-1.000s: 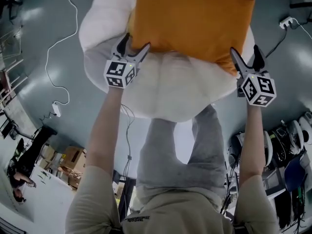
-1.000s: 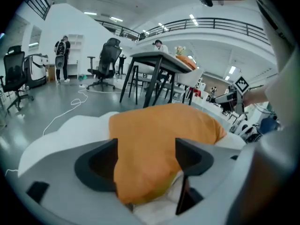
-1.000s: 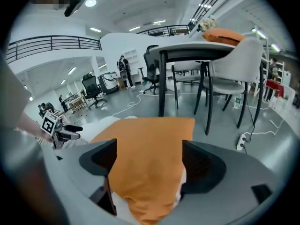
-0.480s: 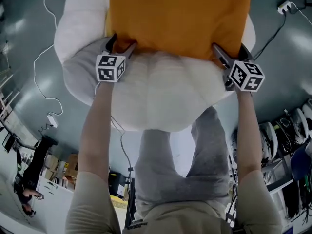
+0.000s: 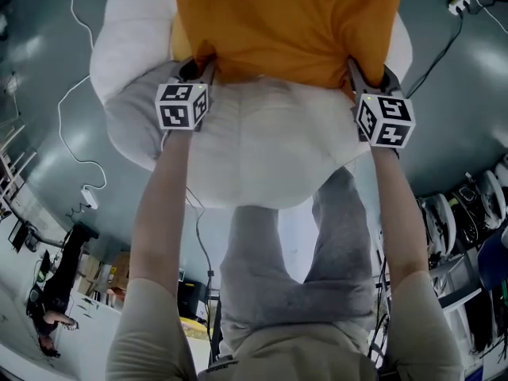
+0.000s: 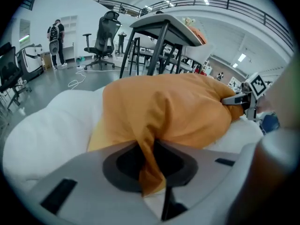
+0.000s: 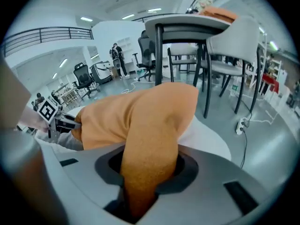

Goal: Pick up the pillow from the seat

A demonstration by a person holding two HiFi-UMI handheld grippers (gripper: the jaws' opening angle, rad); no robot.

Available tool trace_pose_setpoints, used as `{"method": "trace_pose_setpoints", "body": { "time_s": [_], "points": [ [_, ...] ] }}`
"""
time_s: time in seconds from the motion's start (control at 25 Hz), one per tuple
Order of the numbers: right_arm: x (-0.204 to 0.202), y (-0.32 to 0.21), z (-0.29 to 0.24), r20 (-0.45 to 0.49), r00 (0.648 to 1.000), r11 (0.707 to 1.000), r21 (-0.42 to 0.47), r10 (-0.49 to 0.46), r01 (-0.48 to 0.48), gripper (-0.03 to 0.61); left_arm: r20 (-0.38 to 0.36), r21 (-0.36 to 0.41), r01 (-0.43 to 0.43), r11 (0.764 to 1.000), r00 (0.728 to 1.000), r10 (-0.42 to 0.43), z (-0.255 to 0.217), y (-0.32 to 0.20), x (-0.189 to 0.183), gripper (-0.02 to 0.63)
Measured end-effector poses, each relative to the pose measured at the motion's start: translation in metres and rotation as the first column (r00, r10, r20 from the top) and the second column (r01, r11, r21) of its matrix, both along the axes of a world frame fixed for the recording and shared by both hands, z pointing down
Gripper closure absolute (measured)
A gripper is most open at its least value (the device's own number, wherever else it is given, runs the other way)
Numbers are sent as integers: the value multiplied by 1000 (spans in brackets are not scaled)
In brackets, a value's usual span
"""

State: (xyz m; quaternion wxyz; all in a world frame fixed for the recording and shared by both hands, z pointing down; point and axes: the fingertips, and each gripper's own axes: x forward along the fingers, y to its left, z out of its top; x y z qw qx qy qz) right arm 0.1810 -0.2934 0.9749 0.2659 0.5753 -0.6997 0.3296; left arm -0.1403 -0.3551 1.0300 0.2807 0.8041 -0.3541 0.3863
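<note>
Orange fabric pillow [image 5: 286, 22] sits on the white puffy cushion seat [image 5: 254, 165], with grey floor [image 5: 40, 62] all round. Left of the seat I see a white plug block [image 5: 89, 198] on a thin cable, and at far right a white power strip [image 5: 460, 5] with a dark lead. Nothing blocks my way to the pillow.

My left gripper [image 5: 197, 68] is clamped on the pillow's near left corner. Its jaws have just been closing and pinch a thin fold of orange cloth. My right gripper [image 5: 367, 78] is clamped on the near right corner. Its jaws have also just been closing and a thicker wad of cloth fills them. The pillow lies just beyond both marker cubes, spanning from one to the other.

The pillow's far edge is cut off at the top of the head view. The jaw tips are buried in cloth there. Behind the pillow in the left gripper view are a black office chair [image 6: 104, 32] and a dark table [image 6: 164, 27], both small and soft.
</note>
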Motion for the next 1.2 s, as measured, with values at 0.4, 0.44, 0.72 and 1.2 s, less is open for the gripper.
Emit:
{"method": "trace_pose_setpoints", "body": {
  "time_s": [0.4,0.44,0.72,1.2],
  "points": [
    [-17,-9,-167,-83,996,966,253,-29,49,485,-63,175,25,984,998,-14,-156,-7,-1,569],
    [-17,-9,-192,-92,995,958,280,-36,60,485,-76,199,40,979,997,-25,-181,-6,-1,571],
    [-2,-15,-402,-150,988,869,483,-42,110,485,-177,364,128,922,982,-67,-387,-7,19,572],
    [0,33,-769,-113,993,508,857,32,81,477,-339,794,254,553,939,54,-797,13,17,572]
  ]
}}
